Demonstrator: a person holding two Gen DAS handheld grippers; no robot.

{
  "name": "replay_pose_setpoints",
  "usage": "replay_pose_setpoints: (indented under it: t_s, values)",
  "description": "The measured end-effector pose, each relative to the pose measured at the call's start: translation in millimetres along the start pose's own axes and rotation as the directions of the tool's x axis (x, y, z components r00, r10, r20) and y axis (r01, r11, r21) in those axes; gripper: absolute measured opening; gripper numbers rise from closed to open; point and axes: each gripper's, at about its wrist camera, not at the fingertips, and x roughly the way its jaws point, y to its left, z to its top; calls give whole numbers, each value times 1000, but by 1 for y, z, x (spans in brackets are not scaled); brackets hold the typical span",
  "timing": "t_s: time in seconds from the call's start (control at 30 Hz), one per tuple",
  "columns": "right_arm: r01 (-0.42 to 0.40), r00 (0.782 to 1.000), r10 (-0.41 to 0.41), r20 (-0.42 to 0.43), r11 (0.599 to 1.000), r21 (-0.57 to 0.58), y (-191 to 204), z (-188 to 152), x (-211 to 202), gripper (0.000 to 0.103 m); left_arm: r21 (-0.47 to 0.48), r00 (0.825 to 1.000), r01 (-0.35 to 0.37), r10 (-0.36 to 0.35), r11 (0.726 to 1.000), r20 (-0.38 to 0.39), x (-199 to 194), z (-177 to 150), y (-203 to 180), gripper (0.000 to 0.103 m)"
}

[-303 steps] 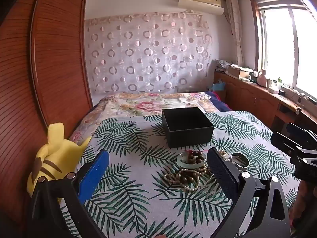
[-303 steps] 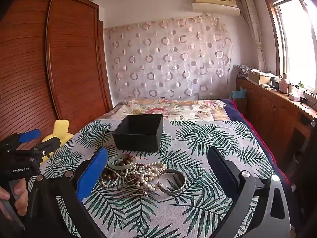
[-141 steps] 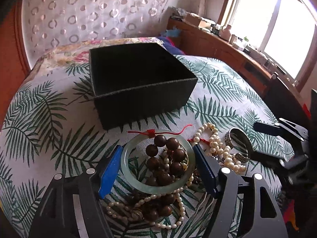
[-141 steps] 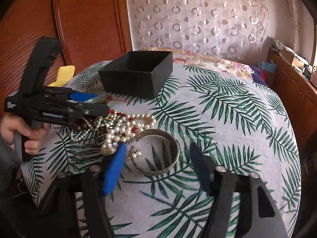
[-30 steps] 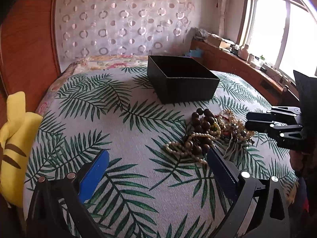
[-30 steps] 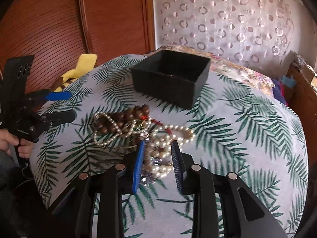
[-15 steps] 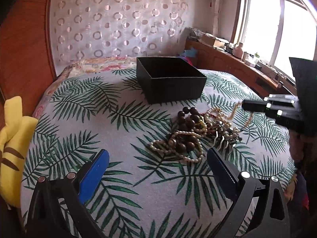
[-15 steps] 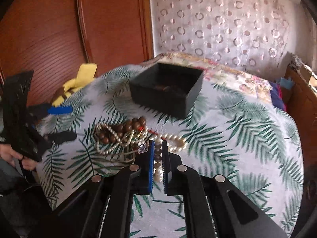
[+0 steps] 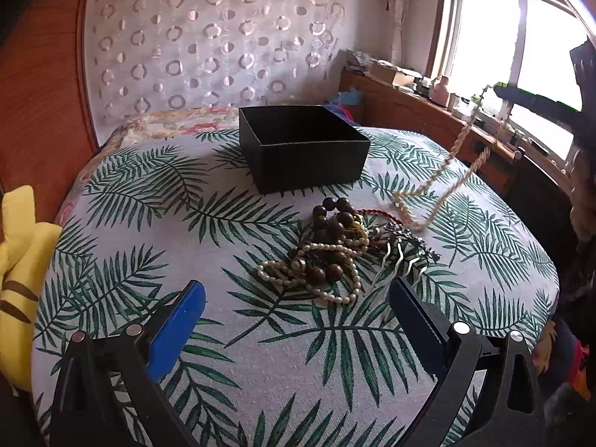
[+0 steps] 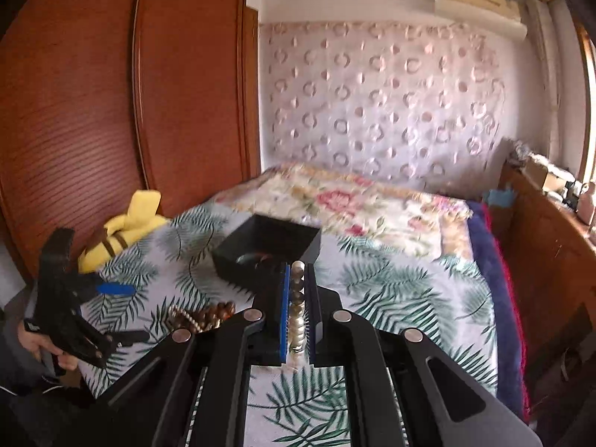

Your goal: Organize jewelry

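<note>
A pile of jewelry with dark wooden beads, pearl strands and a silver hairpin lies on the palm-print table, in front of an open black box. My right gripper is shut on a pearl necklace. In the left wrist view the right gripper is raised high at the right and the necklace hangs from it down to the pile. My left gripper is open and empty, near the pile's front. The box holds some items.
A yellow plush toy sits at the table's left edge. A floral bed lies behind the table. A wooden wardrobe stands at the left, a wooden counter under the window at the right.
My right gripper has closed on the pearl necklace and lifted it high above the table, pulling the strand out of the pile. My left gripper has stayed open.
</note>
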Motion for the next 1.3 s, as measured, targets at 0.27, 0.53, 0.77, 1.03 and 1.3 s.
replay_pose_setpoints:
  t_s: [0.27,0.53,0.77,1.03,1.3]
  values:
    - [38,999,-38,32,999,8,-15,3,-21,8,36,1000,29,-29,999,5,3,6,-19,95]
    - [42,995,-36,-90,997,64,-24,-44,10,8,116,991,130,-126,985,-37,17,14,-58,69]
    - [28,984,-9,-178,994,109,-22,-83,38,8,203,985,155,-135,967,-112,44,21,-92,63]
    - [-10,977,38,-208,991,134,-8,-102,53,8,239,980,148,-109,960,-167,62,21,-96,63]
    - [-17,974,47,-224,991,136,-4,-108,59,8,260,980,146,-103,955,-170,65,19,-97,63]
